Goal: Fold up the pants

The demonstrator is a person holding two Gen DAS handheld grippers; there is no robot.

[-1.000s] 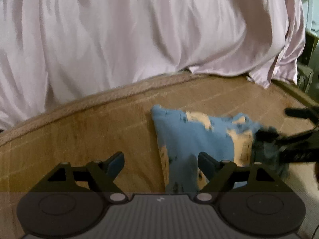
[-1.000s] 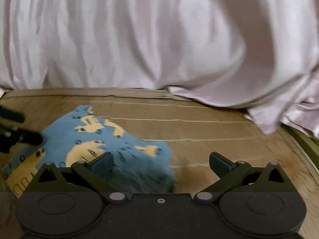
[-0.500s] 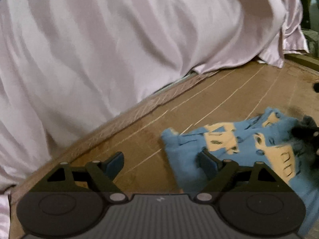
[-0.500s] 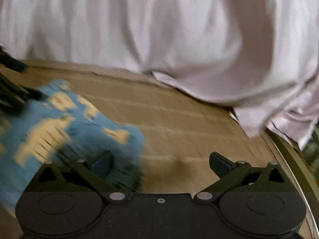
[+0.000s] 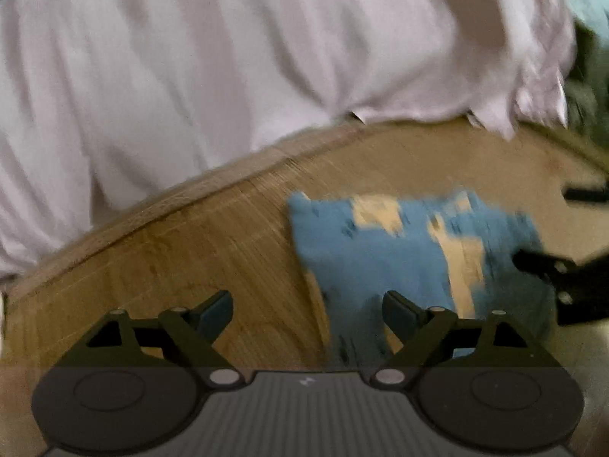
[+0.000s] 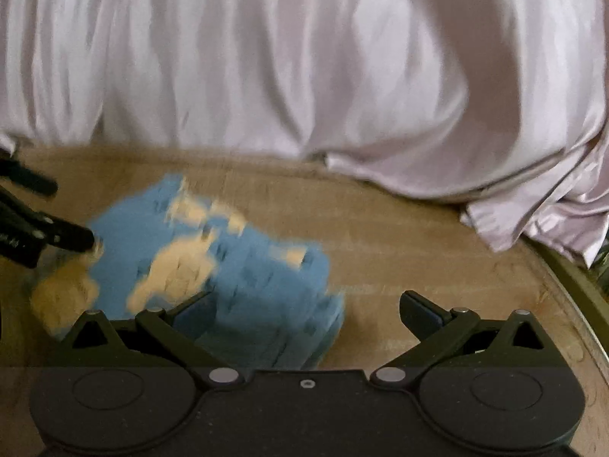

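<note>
Blue pants (image 5: 384,251) with tan print lie bunched, blurred.

1. The left gripper (image 5: 306,310) stands wide apart, holding nothing, above the tan desk (image 5: 213,251).
2. Blurred blue-and-tan pants (image 5: 396,251) lie bunched there.
3. The right gripper (image 5: 548,228) reaches their right edge.
4. Pale pink cloth (image 5: 228,57) hangs behind.

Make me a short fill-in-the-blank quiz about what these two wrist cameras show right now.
1. The pants are blue with ____ patches.
2. Both the left claw and the right claw are ____.
3. The pants lie on a ____ mat.
4. Behind the mat hangs a pale ____ sheet.

Answers: yellow; open; tan; pink
</note>
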